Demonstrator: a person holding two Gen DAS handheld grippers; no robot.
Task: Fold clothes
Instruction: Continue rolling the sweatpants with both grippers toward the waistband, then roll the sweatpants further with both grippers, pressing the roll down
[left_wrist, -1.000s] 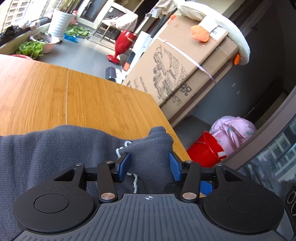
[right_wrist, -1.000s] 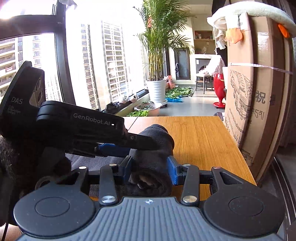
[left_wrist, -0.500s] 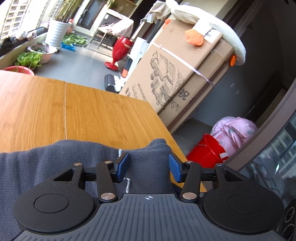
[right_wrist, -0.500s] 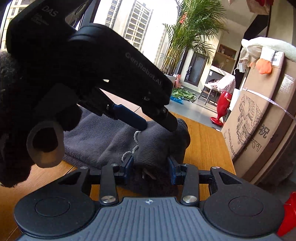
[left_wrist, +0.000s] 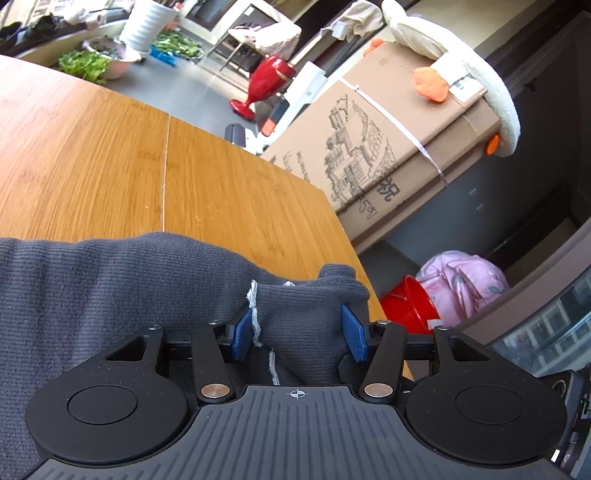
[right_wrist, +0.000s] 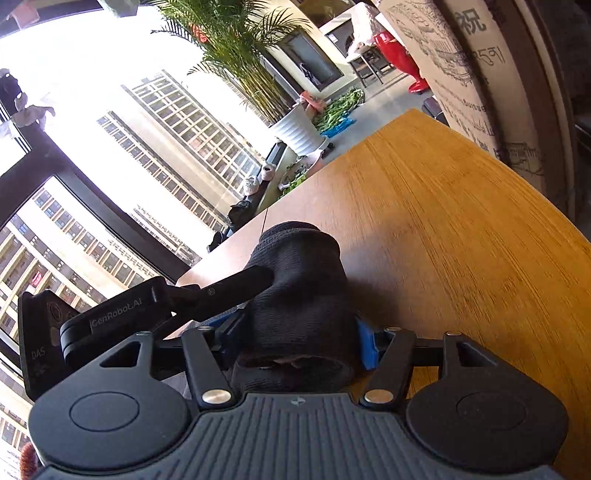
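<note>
A dark grey ribbed knit garment (left_wrist: 110, 288) lies on a bamboo-grain tabletop (left_wrist: 110, 158) whose planks meet at a thin pale seam. In the left wrist view the cloth spreads in a wide, soft sheet off the left edge, its long axis running across the picture, and narrows at the right to a bunched corner near the tabletop's right edge. A frayed whitish drawstring (left_wrist: 254, 302) trails over that bunch. The left hand-held gripper (left_wrist: 300, 334) has this bunch between its blue textured pads; its jaws are half parted, and the cloth fills the gap and meets both pads.

The right wrist view shows what the other does not: the same knit, nearly black in shadow, rolled into a thick tube (right_wrist: 299, 295) pointing away from the camera, its open end facing the lens. The right hand-held gripper (right_wrist: 295, 343) straddles this roll, jaws opening, the cloth still filling the gap. The left tool's black finger (right_wrist: 236, 288) presses into the roll's side.

Only the left view shows a printed cardboard box (left_wrist: 388, 155) and a red bucket (left_wrist: 406, 306).
</note>
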